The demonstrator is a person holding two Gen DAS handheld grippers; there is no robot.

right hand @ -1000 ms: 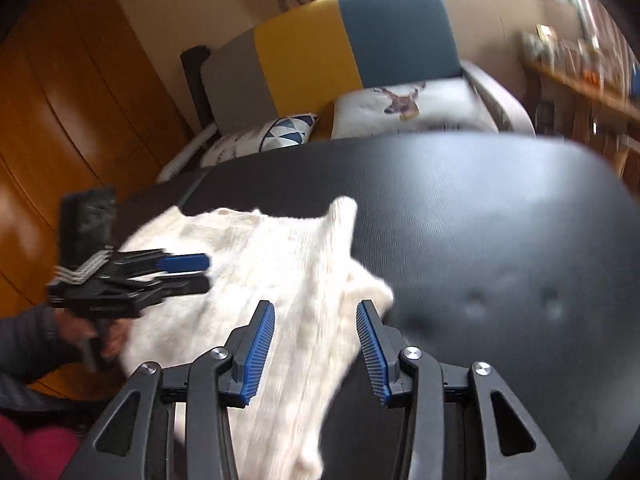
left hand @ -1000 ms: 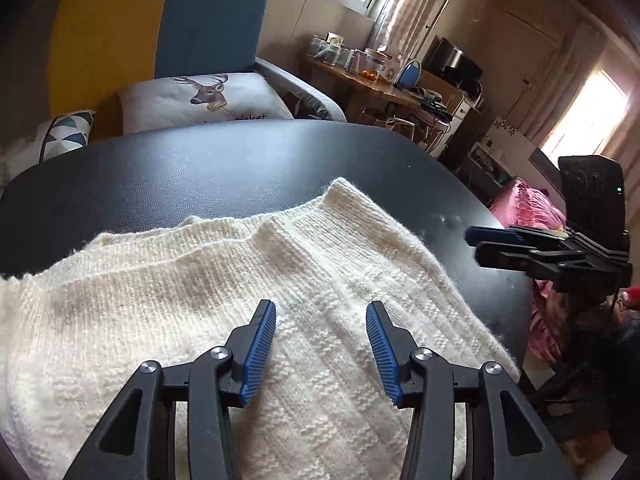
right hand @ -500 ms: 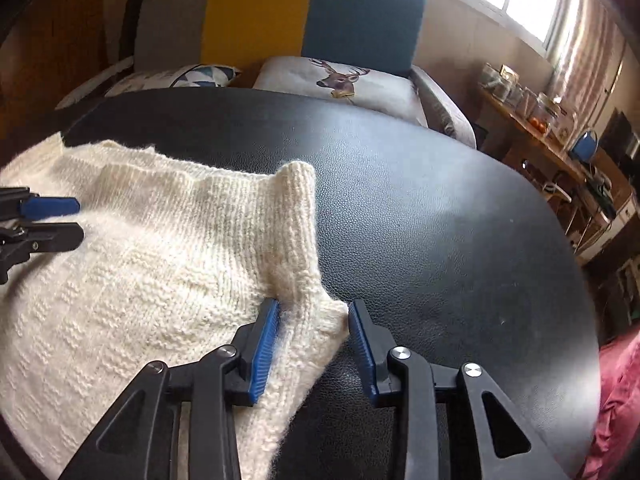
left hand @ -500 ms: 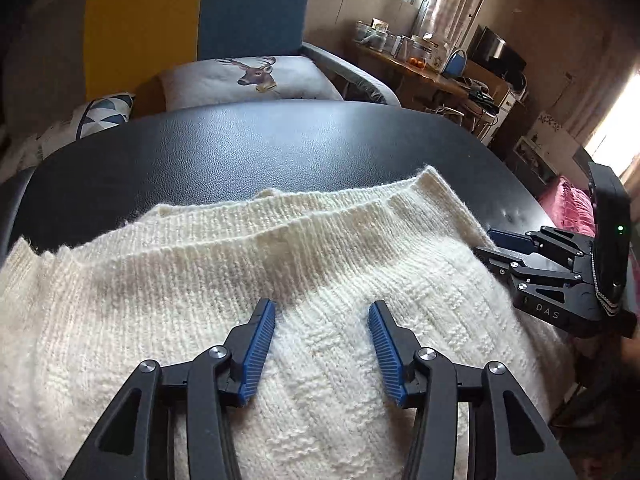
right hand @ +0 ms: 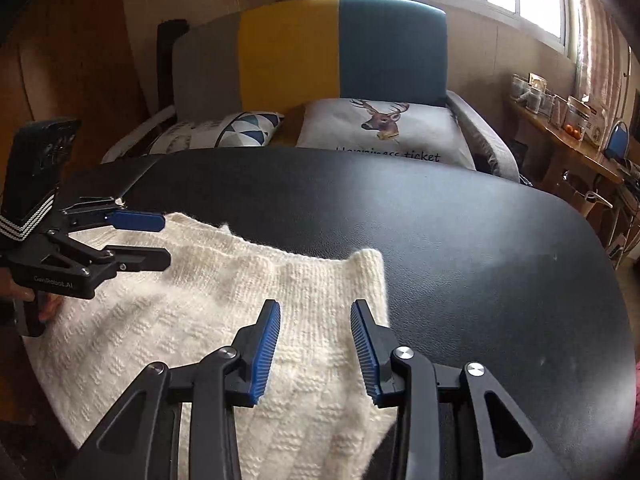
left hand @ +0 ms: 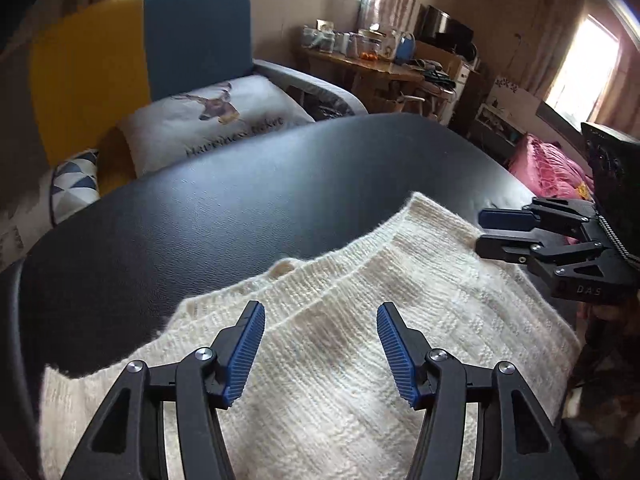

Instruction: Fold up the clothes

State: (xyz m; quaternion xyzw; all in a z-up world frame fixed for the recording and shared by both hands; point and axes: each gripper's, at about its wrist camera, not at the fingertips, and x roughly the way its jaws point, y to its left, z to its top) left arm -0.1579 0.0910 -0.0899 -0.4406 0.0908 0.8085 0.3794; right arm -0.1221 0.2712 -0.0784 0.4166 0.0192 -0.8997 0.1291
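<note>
A cream knitted sweater (left hand: 352, 344) lies spread on the black padded table (left hand: 224, 216), its ribbed edge towards the far side. My left gripper (left hand: 320, 350) hovers open over the sweater near that ribbed edge, with nothing between its fingers. In the right wrist view the same sweater (right hand: 192, 312) fills the near left, with one ribbed corner (right hand: 368, 268) pointing away. My right gripper (right hand: 314, 350) is open above the knit beside that corner. Each gripper shows in the other's view: the right gripper (left hand: 492, 232) at the sweater's right edge, the left gripper (right hand: 152, 240) over its left edge.
Behind the table (right hand: 480, 240) stands a sofa (right hand: 340, 52) in grey, yellow and blue with a deer cushion (right hand: 380, 128) and a triangle-pattern cushion (right hand: 240, 128). A wooden side table (left hand: 372, 64) with jars stands at the back right. A pink cloth (left hand: 548, 164) lies beyond the table's right edge.
Both grippers have lifted and pulled back a little from the sweater. The right gripper has moved left, so the ribbed corner now lies beyond its fingers. Both stay open.
</note>
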